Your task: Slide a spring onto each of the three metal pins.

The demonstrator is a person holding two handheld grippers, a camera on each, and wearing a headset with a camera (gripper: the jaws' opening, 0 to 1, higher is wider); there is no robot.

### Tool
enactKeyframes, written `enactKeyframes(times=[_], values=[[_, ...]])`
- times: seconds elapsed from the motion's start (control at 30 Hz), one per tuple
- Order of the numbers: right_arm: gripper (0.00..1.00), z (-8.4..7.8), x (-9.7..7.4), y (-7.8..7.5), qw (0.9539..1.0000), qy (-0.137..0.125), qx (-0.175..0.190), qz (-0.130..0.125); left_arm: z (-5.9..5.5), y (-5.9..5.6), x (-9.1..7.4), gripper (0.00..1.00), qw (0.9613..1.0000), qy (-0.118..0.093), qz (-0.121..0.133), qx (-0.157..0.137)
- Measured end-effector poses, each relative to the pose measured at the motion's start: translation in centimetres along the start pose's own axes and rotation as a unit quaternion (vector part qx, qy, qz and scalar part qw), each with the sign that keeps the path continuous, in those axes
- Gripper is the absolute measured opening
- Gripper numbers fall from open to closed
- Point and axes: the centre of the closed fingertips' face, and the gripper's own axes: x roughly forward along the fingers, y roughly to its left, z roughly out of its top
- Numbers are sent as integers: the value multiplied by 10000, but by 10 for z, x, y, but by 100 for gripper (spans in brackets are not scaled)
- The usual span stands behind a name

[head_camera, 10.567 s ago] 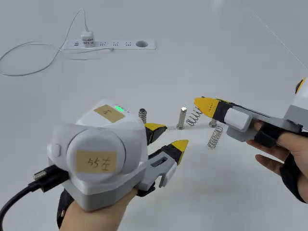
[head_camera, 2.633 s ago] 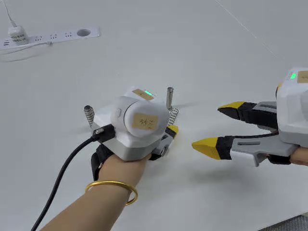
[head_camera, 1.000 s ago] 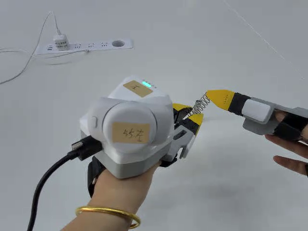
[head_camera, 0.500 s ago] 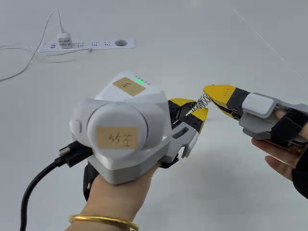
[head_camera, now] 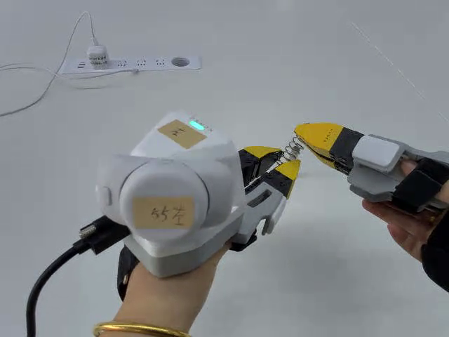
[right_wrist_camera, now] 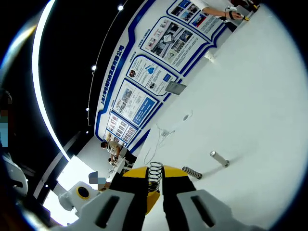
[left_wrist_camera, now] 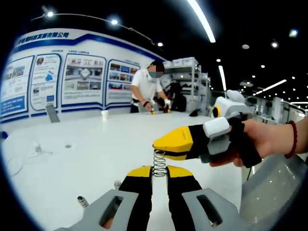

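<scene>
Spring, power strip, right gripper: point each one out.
spring (left_wrist_camera: 159,162), left gripper view, its middle coils.
power strip (head_camera: 133,63), head view, middle of its white top.
right gripper (head_camera: 305,137), head view, between its yellow tips.

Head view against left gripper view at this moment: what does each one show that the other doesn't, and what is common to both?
Head view's own: the left gripper seen from behind, its white housing with a paper label and green light, its black cable, and a gold bangle on the wrist.
Left gripper view's own: two upright pins on the table, a person at a far bench, and wall posters.
Shared: the spring, held between the yellow tips of the left gripper and the right gripper.
</scene>
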Motion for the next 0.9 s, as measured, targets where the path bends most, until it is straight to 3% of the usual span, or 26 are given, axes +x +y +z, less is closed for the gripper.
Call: enactKeyframes(times=[0.27, 0.5, 0.6, 0.7, 0.9], values=[[11, 2, 3, 3, 9996, -19, -266, 12, -10, 6, 0, 13, 9996, 265, 97, -26], [11, 10, 4, -2, 9973, -68, -713, -163, -19, 14, -6, 24, 9982, 505, 308, 18], [11, 12, 4, -4, 9949, -41, -978, -240, -23, 20, -12, 29, 9970, 615, 465, 65], [11, 14, 5, -5, 9906, 16, -1321, -346, -29, 34, -22, 31, 9929, 823, 826, 254], [11, 15, 9, -9, 9839, 120, -1713, -497, -32, 43, -31, 39, 9915, 825, 998, 102]])
